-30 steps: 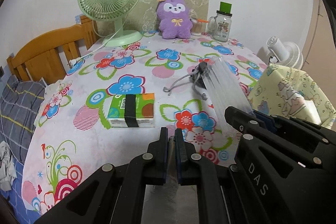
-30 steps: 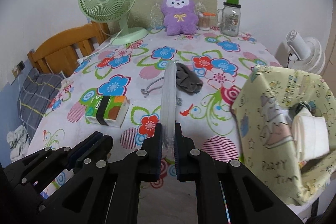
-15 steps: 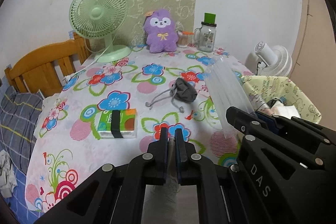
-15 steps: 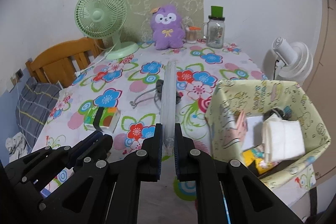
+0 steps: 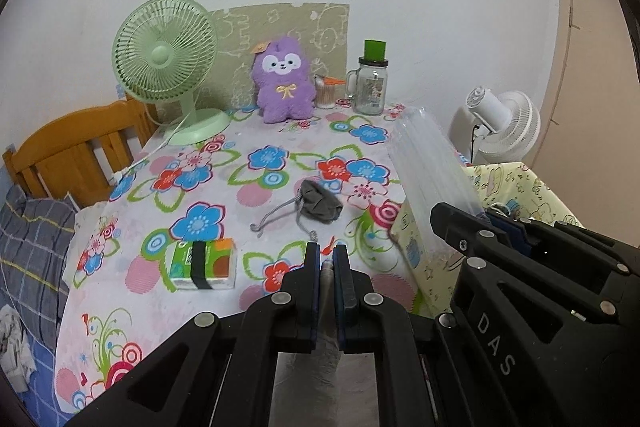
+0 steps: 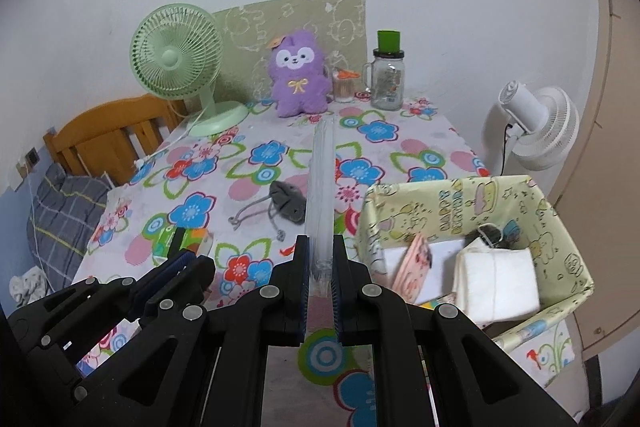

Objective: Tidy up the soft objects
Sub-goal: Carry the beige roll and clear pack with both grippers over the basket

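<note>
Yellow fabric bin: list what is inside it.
Inside the yellow fabric bin: folded white tissues, a pink packet, a dark corded item. Whatever lies beneath them is covered.

The left gripper (image 5: 327, 264), black with blue-padded fingers (image 5: 312, 267), is pinched nearly closed on a thin, pale edge. Beside it, the right gripper (image 6: 320, 259) clamps a clear, ribbed plastic sleeve (image 6: 320, 187). Both angle downward.
</note>
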Demonstrator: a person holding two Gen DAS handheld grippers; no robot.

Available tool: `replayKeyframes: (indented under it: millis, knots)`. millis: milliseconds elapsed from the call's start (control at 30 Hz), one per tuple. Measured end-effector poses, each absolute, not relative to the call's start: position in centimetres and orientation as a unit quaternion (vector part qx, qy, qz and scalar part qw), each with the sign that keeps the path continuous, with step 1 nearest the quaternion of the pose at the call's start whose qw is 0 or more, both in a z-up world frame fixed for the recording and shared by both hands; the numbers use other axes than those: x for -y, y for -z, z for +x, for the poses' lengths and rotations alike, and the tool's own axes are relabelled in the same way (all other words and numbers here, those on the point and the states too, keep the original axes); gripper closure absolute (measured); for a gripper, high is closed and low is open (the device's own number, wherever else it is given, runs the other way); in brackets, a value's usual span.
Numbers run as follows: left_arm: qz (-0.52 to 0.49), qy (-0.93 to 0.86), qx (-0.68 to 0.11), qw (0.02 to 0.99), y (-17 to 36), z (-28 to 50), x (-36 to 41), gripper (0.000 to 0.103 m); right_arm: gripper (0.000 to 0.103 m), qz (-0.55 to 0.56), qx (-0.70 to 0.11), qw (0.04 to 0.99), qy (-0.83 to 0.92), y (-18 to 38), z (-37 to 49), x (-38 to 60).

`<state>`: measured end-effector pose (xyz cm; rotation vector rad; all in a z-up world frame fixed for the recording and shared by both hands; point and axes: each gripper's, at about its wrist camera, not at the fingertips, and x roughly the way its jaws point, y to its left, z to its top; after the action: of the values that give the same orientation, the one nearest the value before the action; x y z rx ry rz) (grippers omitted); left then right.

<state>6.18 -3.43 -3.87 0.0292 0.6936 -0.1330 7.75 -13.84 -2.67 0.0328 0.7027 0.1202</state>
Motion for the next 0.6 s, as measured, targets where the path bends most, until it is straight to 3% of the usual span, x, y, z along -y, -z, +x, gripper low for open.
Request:
replayKeyframes:
  millis: [600]
  knots:
    - [0.035,0.090,-0.326,0.940,1.4,7.5,7.8,0.100,0.091,0.026,-0.330,0.943,-0.036,0.3,8.5,18.3]
